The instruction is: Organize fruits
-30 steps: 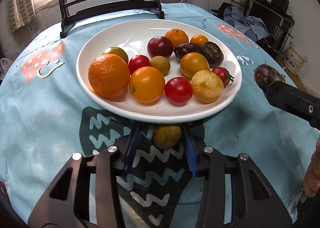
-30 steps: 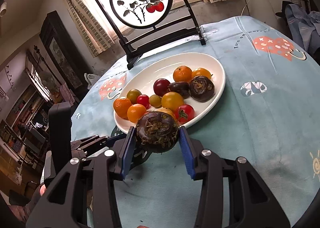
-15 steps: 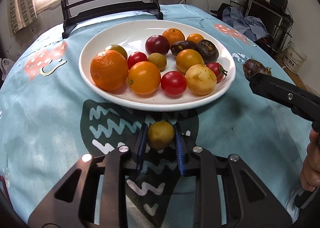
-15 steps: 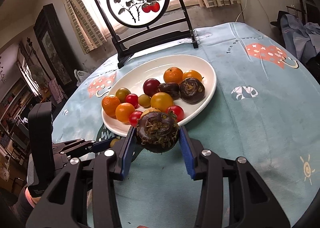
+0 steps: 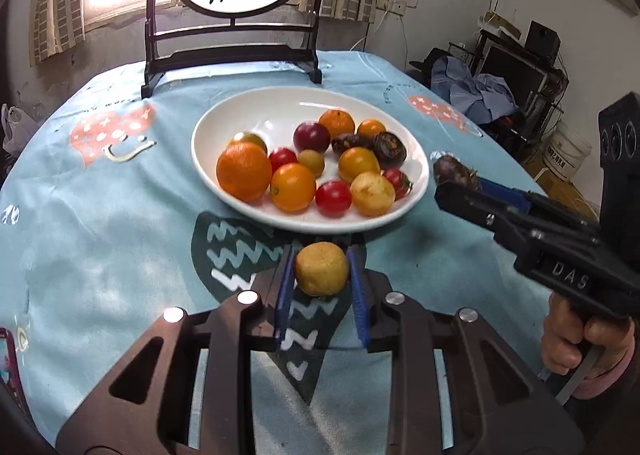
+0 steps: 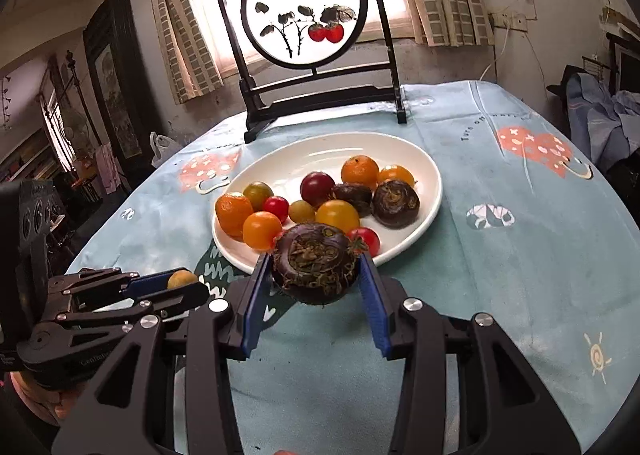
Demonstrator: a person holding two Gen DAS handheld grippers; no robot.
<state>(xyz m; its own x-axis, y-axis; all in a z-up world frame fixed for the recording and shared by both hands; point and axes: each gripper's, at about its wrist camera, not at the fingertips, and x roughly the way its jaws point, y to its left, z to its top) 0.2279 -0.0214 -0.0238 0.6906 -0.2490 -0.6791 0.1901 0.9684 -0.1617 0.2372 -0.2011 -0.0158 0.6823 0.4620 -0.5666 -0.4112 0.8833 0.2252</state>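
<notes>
Left gripper (image 5: 321, 275): your blue pads are clamped on a small round yellow fruit (image 5: 321, 268).
Right gripper (image 6: 315, 277): your jaws pinch a dark purple water chestnut (image 6: 316, 263).
Ahead of both: white oval plate (image 5: 256, 111) with oranges, tomatoes, chestnuts.
Beyond: black-framed round painted screen (image 6: 306, 11).

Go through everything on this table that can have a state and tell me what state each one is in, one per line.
Left gripper: shut on the yellow fruit, off the plate.
Right gripper: shut on the dark water chestnut, held near the plate's edge.
White plate: holding many fruits, far part bare.
Round painted screen: upright on its stand behind the plate.
Tablecloth: spread flat over the table.
</notes>
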